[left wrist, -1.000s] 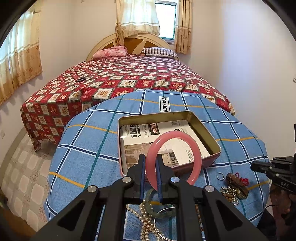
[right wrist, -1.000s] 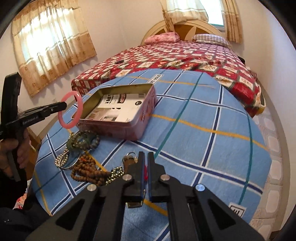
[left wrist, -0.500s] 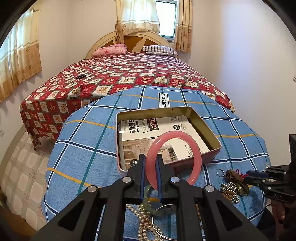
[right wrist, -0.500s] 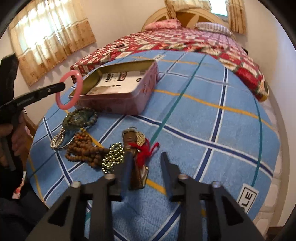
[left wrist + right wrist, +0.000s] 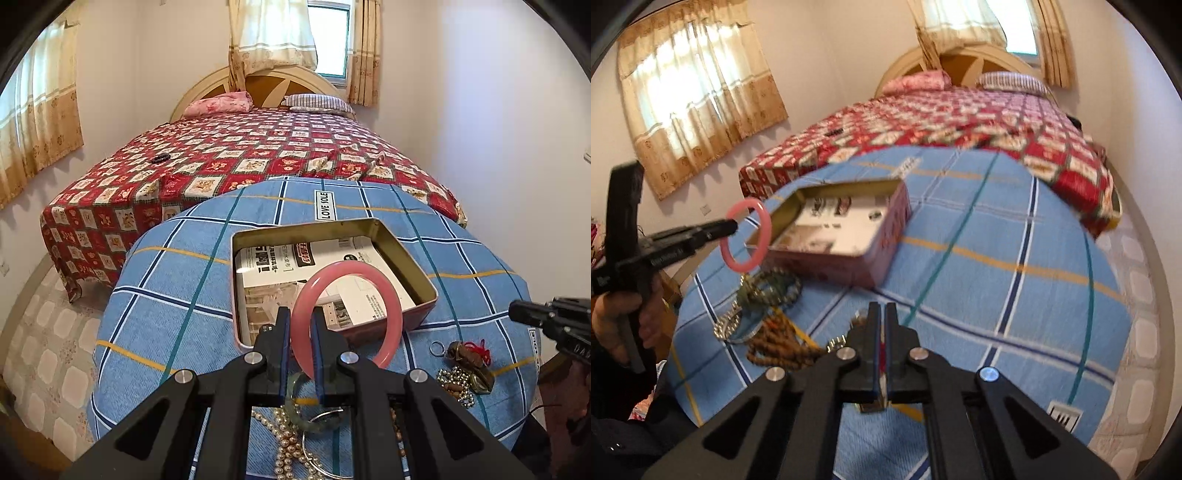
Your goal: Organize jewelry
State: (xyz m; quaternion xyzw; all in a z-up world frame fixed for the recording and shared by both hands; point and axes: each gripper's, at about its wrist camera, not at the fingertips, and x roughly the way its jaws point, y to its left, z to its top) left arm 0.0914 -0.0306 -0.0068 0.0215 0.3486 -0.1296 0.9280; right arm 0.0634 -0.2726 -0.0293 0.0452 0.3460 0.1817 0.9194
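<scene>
Left wrist view: left claw (image 5: 299, 325) pinches the rigid pink bangle (image 5: 345, 314) just short of the open tin (image 5: 406, 254); a thin-edge grip could slip.

One pink bangle (image 5: 346, 317), one open tin (image 5: 406, 258), one green bangle (image 5: 314, 421), one pearl strand (image 5: 284, 446), one brown bead string (image 5: 775, 345) — and two grippers: left (image 5: 300, 325), right (image 5: 881, 325).

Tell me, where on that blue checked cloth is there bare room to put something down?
The blue cloth lies bare right of the pink tin and beyond it toward the bed. The near edge is crowded: pearls, wooden beads and a green bangle lie bunched together there.
</scene>
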